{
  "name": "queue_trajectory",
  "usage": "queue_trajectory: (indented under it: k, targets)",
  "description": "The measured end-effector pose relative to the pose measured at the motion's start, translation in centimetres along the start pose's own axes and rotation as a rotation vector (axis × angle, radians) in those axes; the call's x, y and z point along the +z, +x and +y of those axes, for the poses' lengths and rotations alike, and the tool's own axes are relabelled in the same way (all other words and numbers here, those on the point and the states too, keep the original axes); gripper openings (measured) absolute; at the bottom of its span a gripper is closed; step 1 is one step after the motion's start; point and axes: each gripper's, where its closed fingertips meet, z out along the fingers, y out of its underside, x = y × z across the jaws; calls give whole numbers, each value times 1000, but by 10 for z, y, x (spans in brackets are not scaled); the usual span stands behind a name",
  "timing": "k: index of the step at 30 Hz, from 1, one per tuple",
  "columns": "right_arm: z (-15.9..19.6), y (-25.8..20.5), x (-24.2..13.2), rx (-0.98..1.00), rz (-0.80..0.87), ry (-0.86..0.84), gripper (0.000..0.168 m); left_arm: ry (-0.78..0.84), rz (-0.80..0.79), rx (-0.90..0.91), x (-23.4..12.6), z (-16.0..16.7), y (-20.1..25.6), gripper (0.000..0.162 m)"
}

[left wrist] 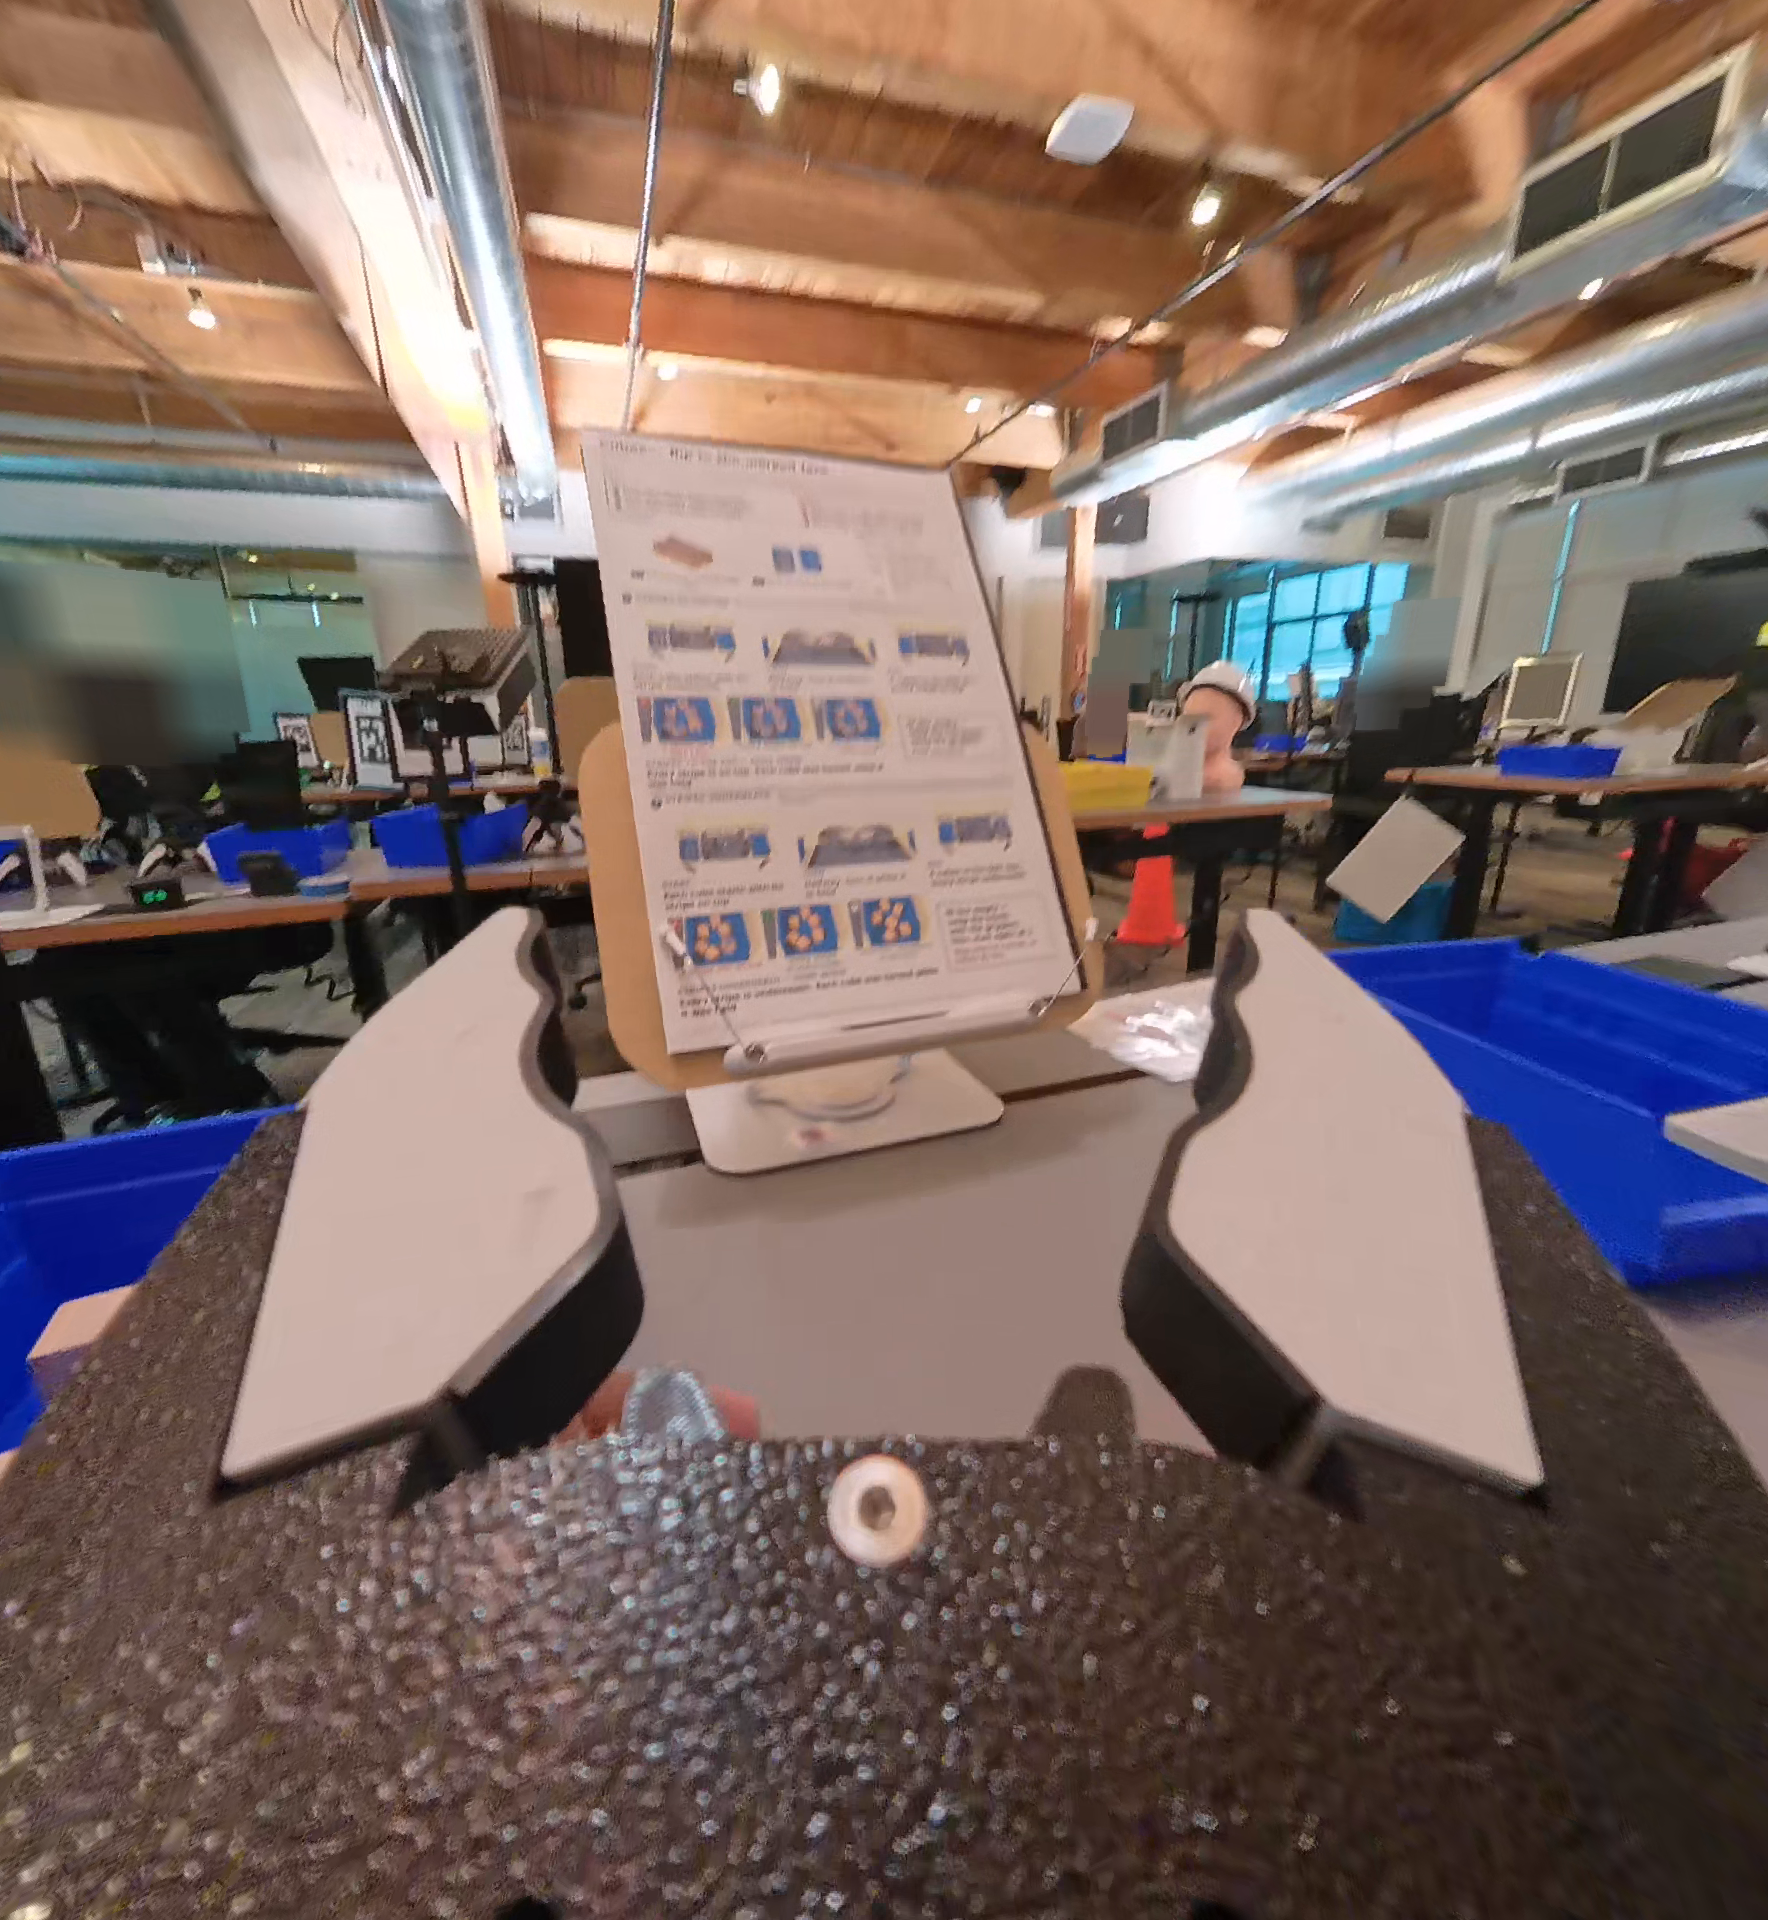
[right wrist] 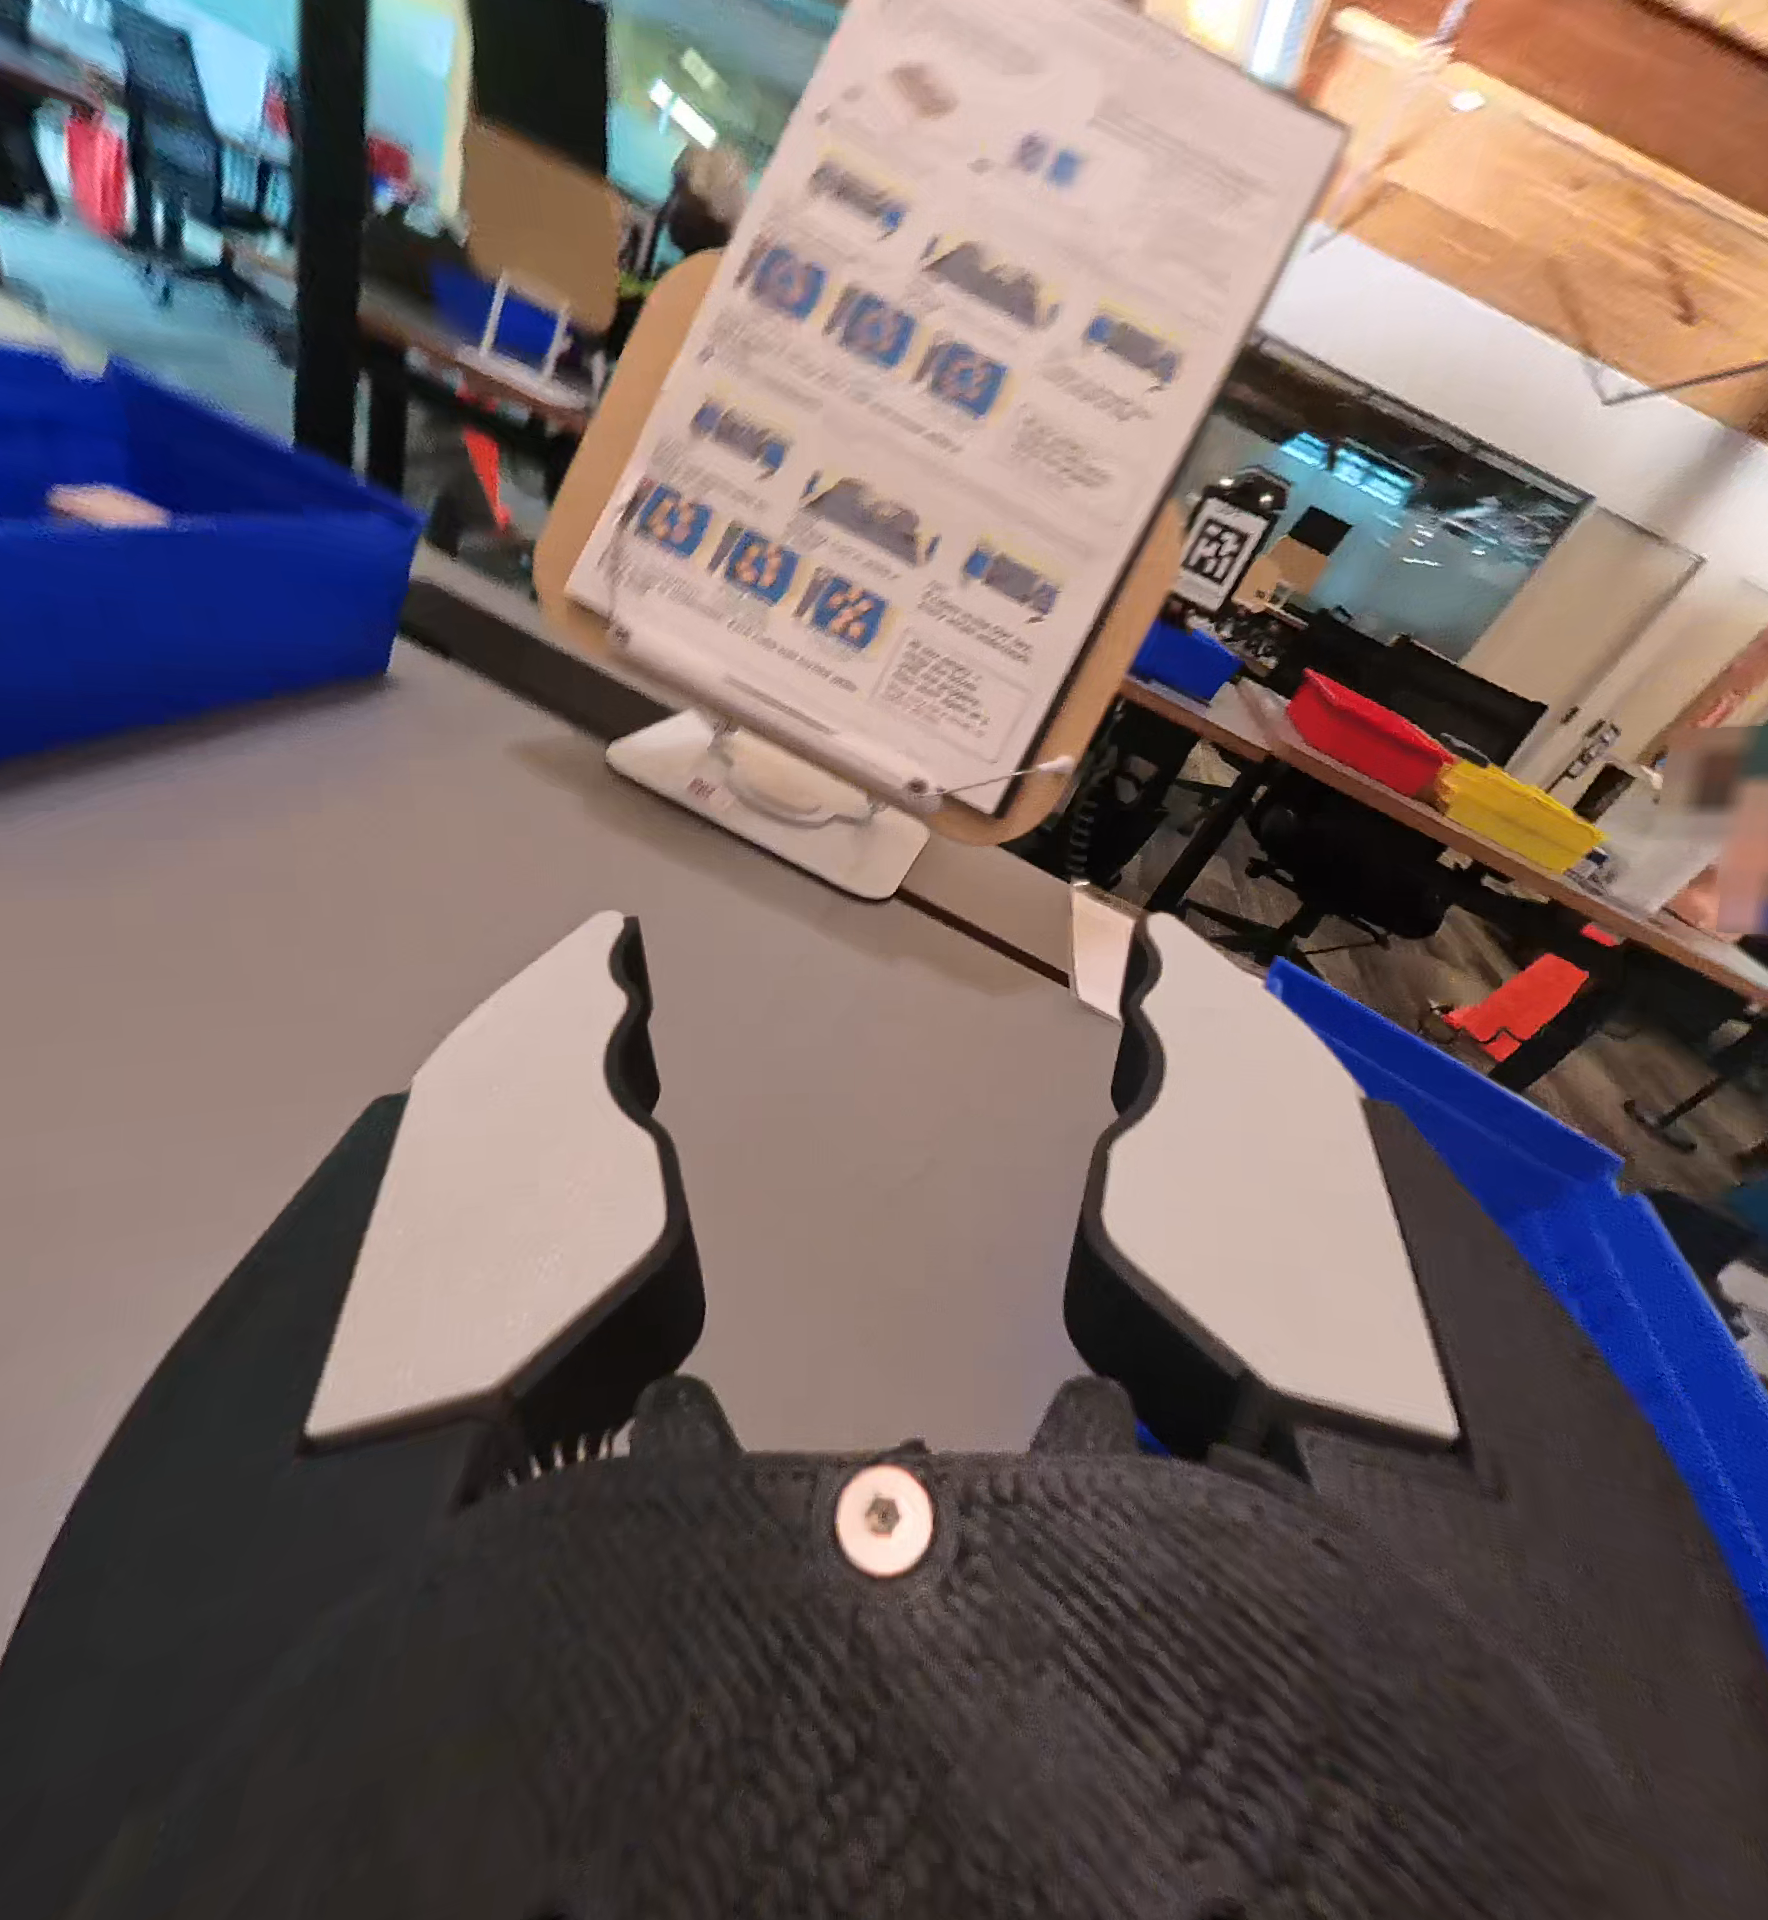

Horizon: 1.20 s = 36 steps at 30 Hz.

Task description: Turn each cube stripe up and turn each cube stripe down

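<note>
Both jaws gape wide and empty: your left gripper (left wrist: 885, 997) and right gripper (right wrist: 885, 997) hover above the grey table (right wrist: 236, 987). Cubes (right wrist: 106, 506) sit in the blue bin (right wrist: 163, 623) at its left edge; likely light, rigid wood, so pinch opposite flat faces.

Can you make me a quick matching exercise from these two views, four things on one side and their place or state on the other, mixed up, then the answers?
Things:
1. left hand-held gripper
2. instruction sheet
3. blue bin
4. orange cone

Place or state:
A. propped up on a white stand at the far edge of the grey table
B. on the floor beyond the table, in the background
C. open, nothing between its fingers
D. on the table, left of the stand in the right wrist view

Pairs: 1-C, 2-A, 3-D, 4-B
</note>
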Motion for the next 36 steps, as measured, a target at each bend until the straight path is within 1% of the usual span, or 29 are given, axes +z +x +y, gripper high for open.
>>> queue_trajectory:
  k: [2, 4, 9, 12, 15, 18, 24, 29, 31, 36]
  targets:
    - [2, 14, -3, 44, 34, 10, 87, 36, 6, -12, -6, -13, 0, 117]
    - [7, 20, -5, 41, 55, -7, 89, 78, 16, -19, -12, -26, 3, 117]
    - [12, 23, -11, 60, 68, -11, 90, 237, 85, -50, -34, -63, 18, 112]
    - [11, 25, -15, 65, 76, -9, 91, 281, 90, -50, -43, -75, 24, 109]
    - [9, 26, -18, 70, 80, -4, 91, 294, 52, -31, -47, -79, 23, 109]
    - [8, 24, -21, 63, 76, -4, 91, 321, 38, -56, -51, -83, 21, 108]
    - [4, 23, -25, 59, 80, 2, 91, 336, 51, -68, -54, -85, 25, 107]
    - [0, 35, -26, 81, 154, 9, 91, 334, 46, -48, -54, -84, 27, 107]
    - [-2, 42, -30, 99, 192, 15, 87, 327, 45, -53, -53, -82, 25, 106]
    - [-6, 55, -37, 100, 261, 24, 89, 314, 46, -52, -51, -76, 26, 106]
